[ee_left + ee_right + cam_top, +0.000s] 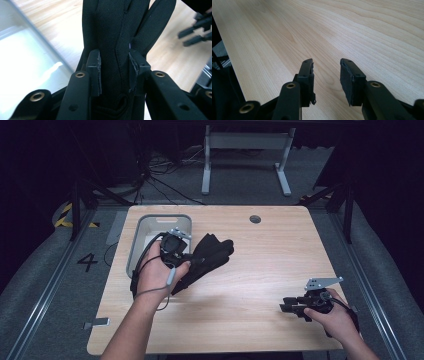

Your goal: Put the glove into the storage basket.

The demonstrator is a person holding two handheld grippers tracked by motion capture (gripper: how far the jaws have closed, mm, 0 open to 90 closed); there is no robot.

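The left gripper (192, 257) is clamped on a black glove (210, 254). In the left gripper view both pads press the glove (112, 45) from either side near its cuff end, and the glove fingers run straight ahead of the jaws. In the high view the glove extends from the jaws out over the wooden table (260, 270), just beside the grey bin (165, 220), which lies on the far side of the gripper body from the glove.

The right gripper (287, 306) rests low near the table's near edge, well apart from the glove. Its jaws stand spread with bare wood between the pads (348, 80); nothing is held.

Handling assessment:
- Weight: judged light; one gripper should carry it without strain.
- Stiffness: soft fabric with a stitched seam. It appears to hold a loose shape, but the unsupported finger end will probably droop and swing.
- Surface: matte cloth, likely not slippery against the pads.
- Fragility: none evident; firm pressure should do no harm.

Grip point: the present hold, across the palm behind the fingers, looks sound, since several layers are bunched there. A hold on a single glove finger would probably let the rest dangle and snag on the bin rim.
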